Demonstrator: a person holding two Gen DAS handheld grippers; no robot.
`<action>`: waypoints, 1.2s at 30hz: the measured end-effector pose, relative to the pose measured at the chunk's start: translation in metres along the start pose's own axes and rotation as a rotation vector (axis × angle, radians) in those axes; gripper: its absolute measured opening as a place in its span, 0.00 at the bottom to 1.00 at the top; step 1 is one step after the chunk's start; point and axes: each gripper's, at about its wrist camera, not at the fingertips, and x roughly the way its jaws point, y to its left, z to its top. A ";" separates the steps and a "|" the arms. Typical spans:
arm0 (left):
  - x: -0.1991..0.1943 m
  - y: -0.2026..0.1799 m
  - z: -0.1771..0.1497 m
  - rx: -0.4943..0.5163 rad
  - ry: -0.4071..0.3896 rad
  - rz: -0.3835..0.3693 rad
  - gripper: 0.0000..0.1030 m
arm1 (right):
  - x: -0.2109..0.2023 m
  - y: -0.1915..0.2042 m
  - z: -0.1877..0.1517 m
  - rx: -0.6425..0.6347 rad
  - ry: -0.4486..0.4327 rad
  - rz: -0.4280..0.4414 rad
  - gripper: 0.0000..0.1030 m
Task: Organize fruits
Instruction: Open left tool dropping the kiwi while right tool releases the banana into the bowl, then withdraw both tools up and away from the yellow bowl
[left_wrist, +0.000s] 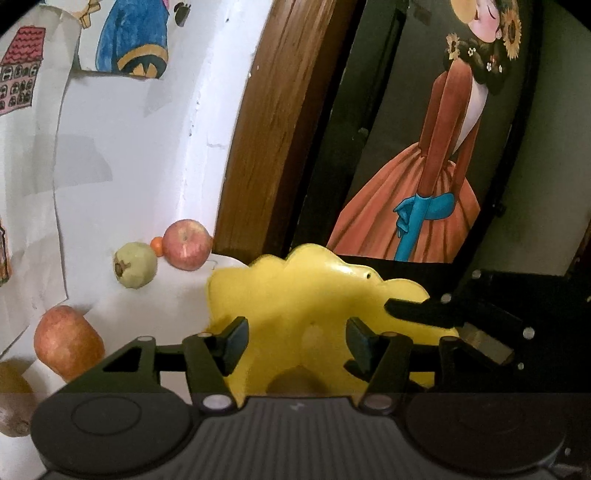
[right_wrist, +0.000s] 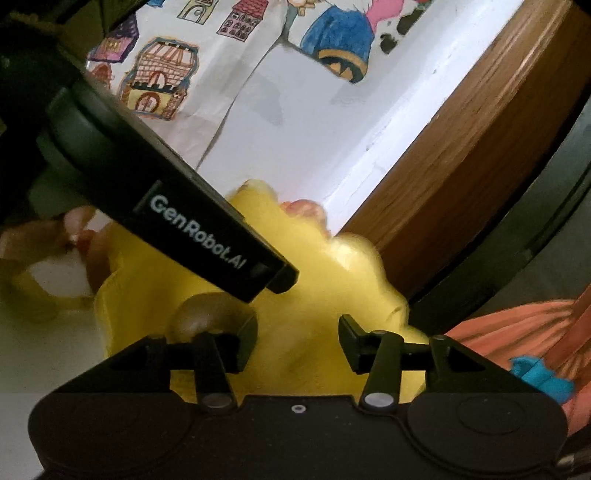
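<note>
Left fingers: the left gripper (left_wrist: 297, 341) stood wide open and empty, both pads hanging over the yellow tray (left_wrist: 314, 295), which reads as a hand ready to fetch the next fruit.
Right fingers: the right gripper (right_wrist: 297, 341) was also spread wide with nothing between the pads; a kiwi (right_wrist: 201, 314) lay on the tray just beside its left finger (right_wrist: 242, 341), not clasped. I judged it set down or about to be taken, and could not tell which.
Crossing: in the right view the left gripper's body ran diagonally over the tray; in the left view a right fingertip (left_wrist: 406, 308) reached in over the tray's right edge, so both tools crowded one spot.
Tray: scalloped, shallow, on the white table (left_wrist: 173, 295) near the wooden frame (left_wrist: 266, 147), serving as the likely collecting place.
Fruit outside: a green fruit (left_wrist: 135, 264), an apple (left_wrist: 186, 243) and a small orange (left_wrist: 157, 246) sat together near the wall; another apple (left_wrist: 68, 343) and a brown fruit (left_wrist: 13, 398) lay nearer, all off the tray.
Progress: most fruit seemed yet to be gathered.
Risk: the round fruit could roll on the smooth table.
</note>
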 end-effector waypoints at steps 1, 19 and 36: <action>-0.001 0.001 0.001 -0.002 -0.003 0.001 0.61 | 0.000 -0.001 0.001 0.000 0.002 0.011 0.49; -0.078 0.008 0.003 -0.007 -0.155 0.082 0.97 | -0.078 0.020 0.003 0.081 -0.181 -0.162 0.94; -0.214 0.002 -0.025 0.066 -0.281 0.138 1.00 | -0.219 0.074 0.024 0.278 -0.410 -0.128 0.99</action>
